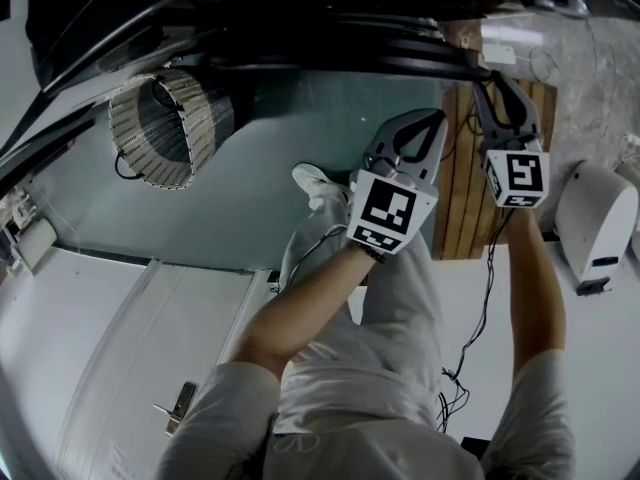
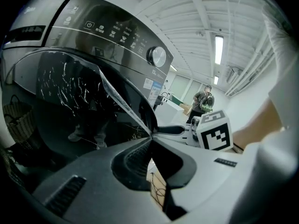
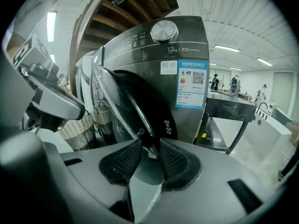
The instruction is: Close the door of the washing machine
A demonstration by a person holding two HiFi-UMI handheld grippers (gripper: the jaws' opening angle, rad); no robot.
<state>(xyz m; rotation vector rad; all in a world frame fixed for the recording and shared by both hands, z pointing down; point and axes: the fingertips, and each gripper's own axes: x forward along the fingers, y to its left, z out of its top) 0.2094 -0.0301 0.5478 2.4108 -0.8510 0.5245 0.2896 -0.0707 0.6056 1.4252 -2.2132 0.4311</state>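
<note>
The right gripper (image 3: 149,146) has its jaws spread wide, and the thin rim of the door (image 3: 117,104) runs up between them; the pads (image 3: 125,158) sit to either side of that rim and do not seem to press on it. The left gripper (image 2: 152,136) has its jaws closed tip to tip on nothing, with the tips right at the door's edge and the glass face stretching away to their left. The door is round and stands upright, swung partway out from the front of the washer (image 3: 184,55). Its free edge points toward the two grippers, so the right gripper view sees it nearly edge-on, as a curve rising from the jaws to the upper left. Behind it is the dark drum opening. Higher on the washer's front sit a silver knob (image 3: 164,31) and a blue-and-white label (image 3: 191,90). A woven basket (image 3: 84,127) stands on the floor to the left of the washer, past the door. In the head view both grippers are held out side by side, close together, at the end of bare forearms. Far back in the room a dark table (image 3: 233,108) stands to the right of the washer, and a person (image 2: 204,101) is visible in the distance.
</note>
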